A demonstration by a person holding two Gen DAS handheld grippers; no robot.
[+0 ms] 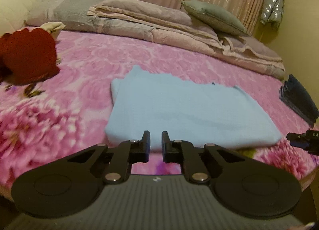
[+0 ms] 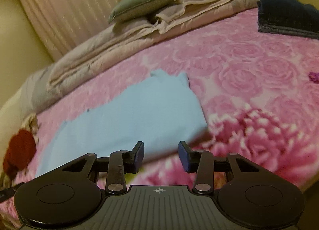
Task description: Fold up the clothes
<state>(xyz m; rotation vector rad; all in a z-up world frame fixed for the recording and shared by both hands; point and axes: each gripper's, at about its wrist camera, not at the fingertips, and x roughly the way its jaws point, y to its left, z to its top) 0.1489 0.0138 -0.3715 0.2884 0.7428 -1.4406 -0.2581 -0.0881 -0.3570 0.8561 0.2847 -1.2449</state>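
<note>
Light-blue soft cloth garment (image 1: 185, 110) lies flat on the bed just ahead of both our grippers, folded into a neat layered rectangle with a second layer peeking out along its far left edge. Our left gripper (image 1: 156, 146) hovers at its near edge with the jaws drawn to a narrow gap and nothing between them. Our right gripper (image 2: 161, 155) stands at the garment's near right corner, jaws spread wider, also holding nothing.

Beyond the blue piece, the pink rose-patterned bedspread (image 1: 83, 66) runs out to a dark navy folded stack of fabric (image 1: 299, 100) off to the right and a crumpled red garment (image 1: 28, 56) off to the left, with a cream cloth tucked behind it. A folded beige-and-grey quilt (image 1: 159, 26) and a grey-green cushion (image 1: 215, 16) sit along the far side.

We judge the blue piece to be at least partly folded: it could take one more fold in half, or it could be finished as it lies. The navy stack looks done; the red garment looks unfolded, so work remains there
</note>
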